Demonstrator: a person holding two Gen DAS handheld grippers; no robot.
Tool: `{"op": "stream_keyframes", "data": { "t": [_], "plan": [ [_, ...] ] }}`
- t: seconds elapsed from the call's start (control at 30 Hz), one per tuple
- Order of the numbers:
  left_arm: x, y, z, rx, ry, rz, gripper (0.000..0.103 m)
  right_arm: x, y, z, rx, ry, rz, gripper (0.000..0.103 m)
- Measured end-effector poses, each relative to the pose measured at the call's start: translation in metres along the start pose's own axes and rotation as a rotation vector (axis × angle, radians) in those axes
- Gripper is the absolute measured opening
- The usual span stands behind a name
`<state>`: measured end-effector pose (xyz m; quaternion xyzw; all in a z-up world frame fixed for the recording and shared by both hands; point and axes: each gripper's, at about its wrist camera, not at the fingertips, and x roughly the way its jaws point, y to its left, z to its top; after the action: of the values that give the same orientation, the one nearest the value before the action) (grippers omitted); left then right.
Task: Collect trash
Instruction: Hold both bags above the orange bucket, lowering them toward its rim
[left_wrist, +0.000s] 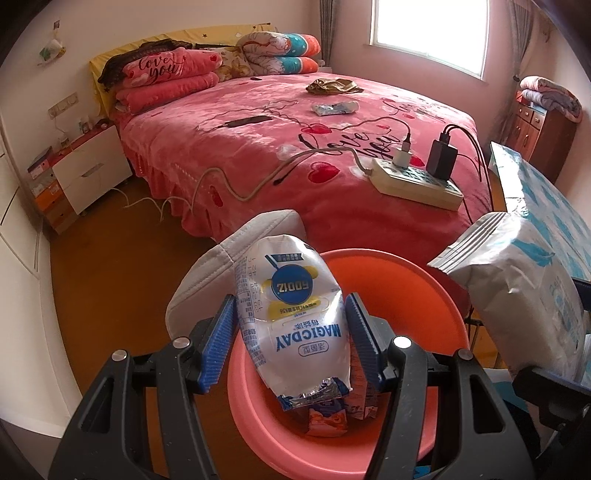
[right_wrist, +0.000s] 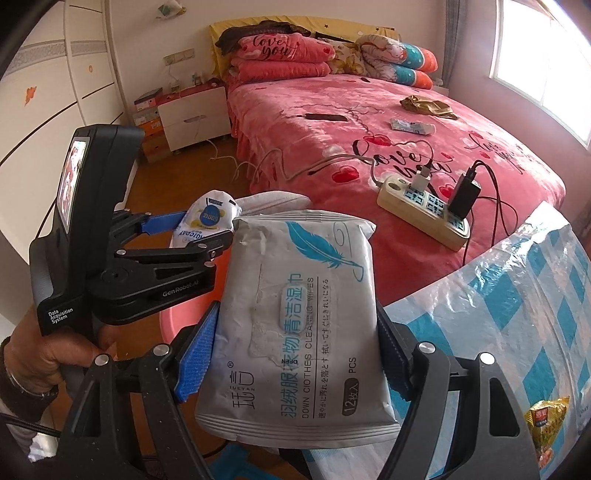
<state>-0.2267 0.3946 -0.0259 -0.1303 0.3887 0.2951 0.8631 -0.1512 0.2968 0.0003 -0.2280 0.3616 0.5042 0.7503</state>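
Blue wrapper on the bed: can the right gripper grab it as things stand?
Probably not yet. The right gripper is shut on the wipes pack, so its jaws are taken. The blue wrapper lies far across the bed, apart from both grippers. Nothing covers it, though.

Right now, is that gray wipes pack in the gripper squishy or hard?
Probably squishy: the wipes pack looks wrinkled and puffy where the right gripper squeezes its sides. It likely bends, since its crimped bottom edge curves. Its smooth plastic might be a bit slippery.
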Motion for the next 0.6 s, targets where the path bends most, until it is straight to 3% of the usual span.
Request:
{"op": "stream_keyframes", "data": {
  "t": [0.6],
  "plan": [
    [0.01,-0.002,-0.004,0.02,0.02,0.021,0.061,0.012,0.002,0.0,-0.01,0.023,0.01,0.077]
  ]
}}
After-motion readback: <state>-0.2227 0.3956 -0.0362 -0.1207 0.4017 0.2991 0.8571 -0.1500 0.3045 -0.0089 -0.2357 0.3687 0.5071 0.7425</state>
